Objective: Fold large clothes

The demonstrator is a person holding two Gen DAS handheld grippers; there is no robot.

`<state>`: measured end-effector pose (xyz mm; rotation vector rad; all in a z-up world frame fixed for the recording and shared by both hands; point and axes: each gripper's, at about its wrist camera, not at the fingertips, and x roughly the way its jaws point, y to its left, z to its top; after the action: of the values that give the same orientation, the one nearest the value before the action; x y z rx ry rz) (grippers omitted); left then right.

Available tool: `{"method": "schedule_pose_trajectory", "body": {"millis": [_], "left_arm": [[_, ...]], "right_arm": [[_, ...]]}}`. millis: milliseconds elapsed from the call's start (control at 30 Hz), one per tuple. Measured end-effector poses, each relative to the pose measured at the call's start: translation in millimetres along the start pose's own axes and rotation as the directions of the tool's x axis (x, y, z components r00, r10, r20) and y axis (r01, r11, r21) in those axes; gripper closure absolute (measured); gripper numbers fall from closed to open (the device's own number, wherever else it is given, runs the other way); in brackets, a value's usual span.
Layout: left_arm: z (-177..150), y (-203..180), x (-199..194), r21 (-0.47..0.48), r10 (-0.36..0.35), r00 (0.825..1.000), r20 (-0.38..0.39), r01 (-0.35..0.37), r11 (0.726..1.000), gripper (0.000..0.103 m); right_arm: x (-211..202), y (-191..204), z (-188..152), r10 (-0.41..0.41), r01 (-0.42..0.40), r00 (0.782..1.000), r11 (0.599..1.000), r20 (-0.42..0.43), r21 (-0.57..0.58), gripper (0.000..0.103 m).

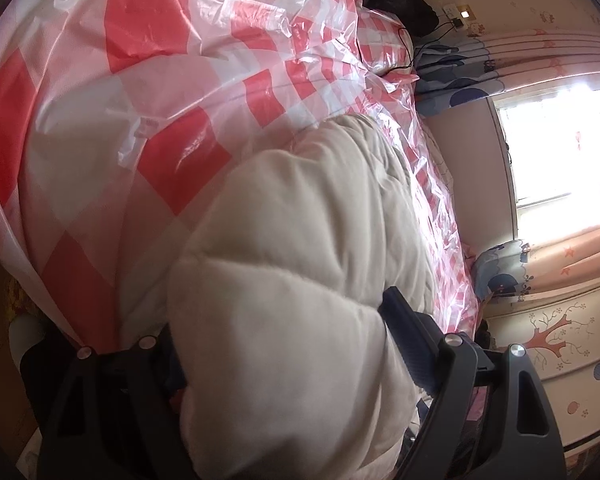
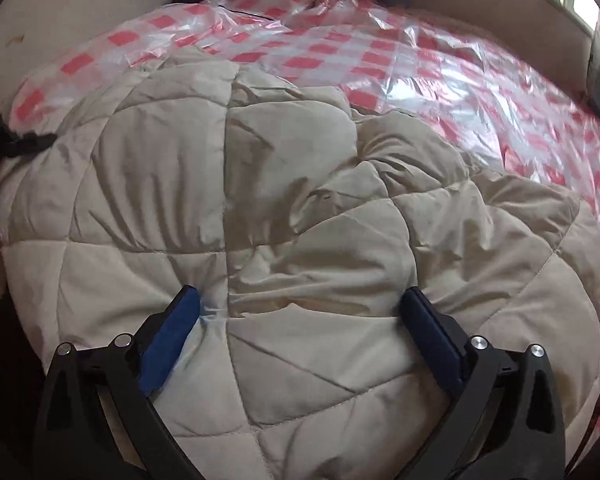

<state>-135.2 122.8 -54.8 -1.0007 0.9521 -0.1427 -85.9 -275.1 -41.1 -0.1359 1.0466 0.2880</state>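
Black gripper fingers frame a beige quilted coat spread on a checked bed cover.

Puffy padding of the quilted coat [image 1: 284, 280] fills the left gripper [image 1: 284, 344], its jaws wide yet pressed around that thick fold at lower centre. Right gripper [image 2: 300, 304] stands spread, tips denting the coat, nothing pinched. Beneath, the plastic cover [image 2: 440, 72] looks slick: the bulky fold could slip free or drag the sheet.
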Motion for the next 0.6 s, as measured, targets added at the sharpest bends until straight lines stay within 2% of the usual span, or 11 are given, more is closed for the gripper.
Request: {"method": "schedule_pose_trajectory", "body": {"millis": [67, 133, 167, 233, 267, 333, 367, 433, 500, 567, 600], "left_arm": [[-1, -5, -1, 0.033, 0.013, 1.000, 0.007, -0.013, 0.999, 0.023], [0, -5, 1, 0.035, 0.019, 1.000, 0.009, -0.020, 0.999, 0.023], [1, -4, 1, 0.027, 0.020, 1.000, 0.011, -0.021, 0.999, 0.023], [0, -2, 1, 0.014, 0.017, 1.000, 0.014, -0.017, 1.000, 0.023], [0, -1, 1, 0.009, 0.019, 1.000, 0.012, -0.019, 1.000, 0.023], [0, 0, 0, 0.012, 0.016, 1.000, 0.019, -0.016, 1.000, 0.023], [-1, 1, 1, 0.017, 0.015, 1.000, 0.022, -0.015, 1.000, 0.023], [-3, 2, 2, 0.015, 0.018, 0.999, 0.033, -0.019, 1.000, 0.023], [-4, -2, 2, 0.035, 0.024, 0.999, 0.041, -0.025, 0.999, 0.023], [-4, -1, 2, 0.035, 0.021, 0.999, 0.042, -0.023, 0.999, 0.023], [-3, 0, 2, 0.029, 0.014, 0.999, 0.038, -0.015, 0.999, 0.023]], "right_arm": [[-23, -3, 5, 0.012, -0.017, 0.997, 0.998, 0.079, 0.066, 0.006], [-39, 7, 6, 0.013, -0.018, 0.986, 0.999, 0.166, 0.026, 0.006], [-34, 14, 6, 0.014, -0.015, 0.989, 1.000, 0.150, 0.003, 0.006], [5, 33, -1, -0.003, 0.002, 1.000, 0.997, -0.013, -0.076, 0.006], [9, 35, 0, -0.019, 0.018, 1.000, 0.994, -0.004, -0.105, 0.006], [-2, 27, 12, 0.041, -0.040, 0.999, 0.998, 0.011, -0.053, 0.006], [-13, 21, 22, 0.062, -0.061, 0.996, 0.998, 0.064, -0.021, 0.006], [-26, 7, 43, -0.003, 0.002, 0.991, 1.000, 0.137, 0.007, 0.006], [-17, -11, 68, -0.033, 0.026, 0.989, 0.998, 0.144, 0.054, 0.006], [22, -33, 86, -0.082, 0.075, 0.994, 0.993, 0.076, 0.097, 0.006], [56, -43, 88, -0.072, 0.074, 0.997, 0.992, -0.014, 0.105, 0.006]]}}
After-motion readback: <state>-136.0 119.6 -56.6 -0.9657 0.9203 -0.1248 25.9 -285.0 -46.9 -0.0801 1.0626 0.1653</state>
